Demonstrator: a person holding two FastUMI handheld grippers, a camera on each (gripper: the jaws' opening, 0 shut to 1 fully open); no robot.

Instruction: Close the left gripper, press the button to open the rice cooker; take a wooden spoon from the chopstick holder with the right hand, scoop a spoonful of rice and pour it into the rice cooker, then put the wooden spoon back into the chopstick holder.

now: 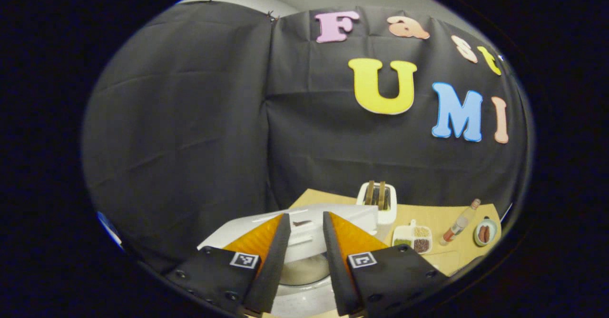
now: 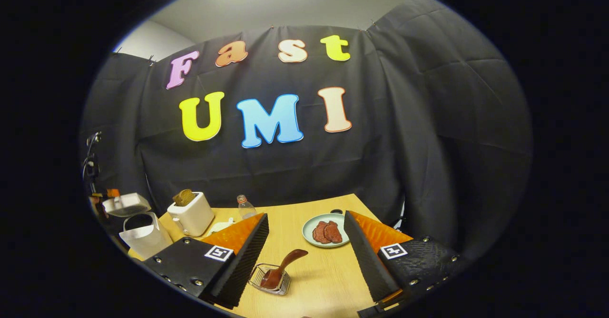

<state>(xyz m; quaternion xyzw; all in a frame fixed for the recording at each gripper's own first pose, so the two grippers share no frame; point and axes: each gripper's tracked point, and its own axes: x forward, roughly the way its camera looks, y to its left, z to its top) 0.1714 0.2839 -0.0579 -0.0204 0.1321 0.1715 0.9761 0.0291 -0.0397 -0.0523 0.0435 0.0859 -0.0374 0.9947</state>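
step: I judge the opening step done; the spoon pickup is in hand.
left tongs (image 1: 306, 220): partly spread, nothing between them, hanging over the rice cooker (image 1: 304, 234). The task wanted them closed for the button press; right now I see a clear gap.
rice cooker: white, directly under my left tongs, lid raised toward the back. In the right gripper view it sits at far left (image 2: 138, 227) with the lid (image 2: 126, 203) up and the dark pot mouth exposed.
right tongs (image 2: 306, 230): wide apart, empty, above the tabletop (image 2: 328, 275).
wooden spoon (image 2: 280, 269): lying tilted in the wire chopstick holder (image 2: 271, 278), bowl end down in the basket, handle angling up and right. It sits below and between the right fingers, nearer the left one, not touched.
rice: I take the sectioned tray (image 1: 413, 238) beside the toaster (image 1: 378, 203) as the grain source; can't tell which compartment holds rice.
other: plate (image 2: 308, 230) of meat slices behind the spoon, bottle (image 2: 245, 207) near the toaster.
next: lower the right tongs onto the raised handle, centre it in the gap, clamp, lift clear of the wire rim without dragging the holder.
risk: light holder may tip or slide.
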